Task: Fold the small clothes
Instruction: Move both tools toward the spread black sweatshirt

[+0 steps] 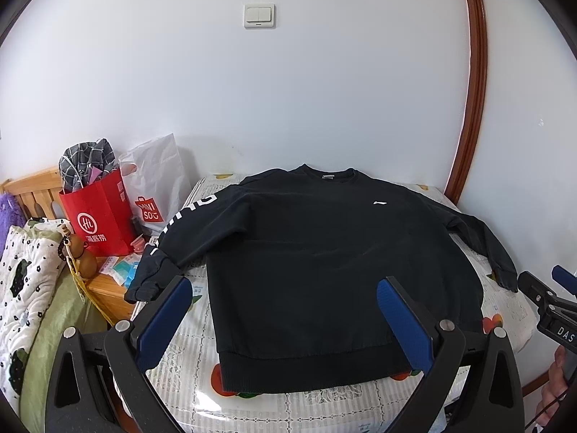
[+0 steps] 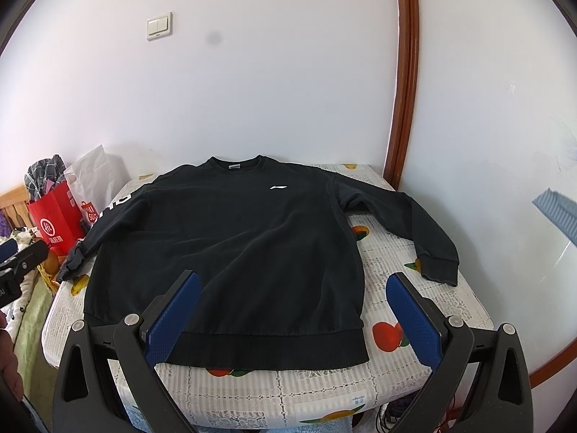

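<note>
A black long-sleeved sweatshirt lies flat, front up, on a small table with a fruit-print cloth; it also shows in the right wrist view. Its collar points to the wall and its hem faces me. The left sleeve with white letters hangs over the table's left edge. The right sleeve lies spread on the cloth. My left gripper is open and empty above the hem's left part. My right gripper is open and empty above the hem's right part; it also shows at the left wrist view's right edge.
A red paper bag stuffed with cloth and a white shopping bag stand left of the table on a wooden stand. A quilted bed lies further left. The white wall and a brown door frame close the back and right.
</note>
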`<action>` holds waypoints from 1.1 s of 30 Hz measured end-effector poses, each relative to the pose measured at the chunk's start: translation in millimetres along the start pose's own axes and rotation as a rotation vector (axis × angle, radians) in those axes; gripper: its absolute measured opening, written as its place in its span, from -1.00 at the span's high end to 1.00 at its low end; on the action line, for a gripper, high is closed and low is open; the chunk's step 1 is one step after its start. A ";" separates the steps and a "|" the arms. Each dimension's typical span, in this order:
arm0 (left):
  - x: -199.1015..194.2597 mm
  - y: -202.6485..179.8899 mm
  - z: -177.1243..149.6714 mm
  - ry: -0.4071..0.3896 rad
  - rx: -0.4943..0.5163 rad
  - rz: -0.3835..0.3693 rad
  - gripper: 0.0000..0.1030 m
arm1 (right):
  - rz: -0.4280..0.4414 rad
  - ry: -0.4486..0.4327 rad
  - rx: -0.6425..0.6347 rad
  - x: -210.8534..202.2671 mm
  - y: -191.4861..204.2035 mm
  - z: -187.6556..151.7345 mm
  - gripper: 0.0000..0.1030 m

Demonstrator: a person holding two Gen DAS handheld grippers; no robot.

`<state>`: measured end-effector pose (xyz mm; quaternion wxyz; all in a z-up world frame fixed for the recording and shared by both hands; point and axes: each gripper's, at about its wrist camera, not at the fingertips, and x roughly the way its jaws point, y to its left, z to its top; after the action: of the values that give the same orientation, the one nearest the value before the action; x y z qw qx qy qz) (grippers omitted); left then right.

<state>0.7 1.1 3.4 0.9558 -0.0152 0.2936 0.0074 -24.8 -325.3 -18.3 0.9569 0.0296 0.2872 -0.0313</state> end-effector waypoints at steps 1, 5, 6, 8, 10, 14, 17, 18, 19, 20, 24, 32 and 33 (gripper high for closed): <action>0.2 0.3 0.7 -0.001 -0.002 0.000 -1.00 | -0.001 0.000 -0.002 1.8 -0.4 0.6 -0.97; 2.7 4.6 3.3 -0.005 -0.009 -0.007 -1.00 | 0.000 -0.005 0.003 7.0 -2.6 1.9 -0.97; 3.3 5.8 3.9 -0.006 -0.011 -0.011 -1.00 | 0.003 -0.005 0.005 8.2 -3.8 2.4 -0.97; 4.4 8.1 4.7 -0.011 -0.017 -0.017 -1.00 | 0.002 -0.002 0.011 10.9 -6.2 3.1 -0.97; 6.2 8.7 6.1 -0.013 -0.017 -0.011 -1.00 | -0.001 -0.005 0.020 12.4 -8.0 3.5 -0.97; 12.2 9.9 9.2 -0.019 -0.013 0.005 -1.00 | -0.015 -0.018 0.025 14.7 -11.3 6.2 -0.97; 18.8 12.4 11.7 -0.014 -0.025 0.009 -1.00 | -0.021 -0.026 0.029 16.8 -12.0 10.1 -0.97; 21.0 13.9 12.3 -0.012 -0.031 0.010 -1.00 | -0.020 -0.026 0.030 17.9 -12.1 11.1 -0.97; 23.3 15.2 13.2 -0.009 -0.036 0.008 -1.00 | -0.020 -0.025 0.030 19.2 -12.0 12.4 -0.97; 25.7 16.3 13.9 -0.006 -0.039 0.004 -1.00 | -0.022 -0.028 0.029 20.4 -12.0 13.6 -0.97; 34.6 23.1 17.0 0.001 -0.052 0.013 -1.00 | -0.036 -0.031 0.027 26.9 -10.6 18.6 -0.97; 56.5 37.4 21.4 0.018 -0.076 0.019 -1.00 | -0.016 -0.003 0.030 50.3 -9.2 24.4 -0.97; 61.6 39.5 21.7 0.026 -0.071 0.024 -1.00 | -0.013 0.005 0.031 54.8 -9.4 25.5 -0.97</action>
<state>62.9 41.6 -14.2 0.9506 -0.0456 0.3058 0.0293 34.1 -338.9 -27.6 0.9553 0.0427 0.2894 -0.0420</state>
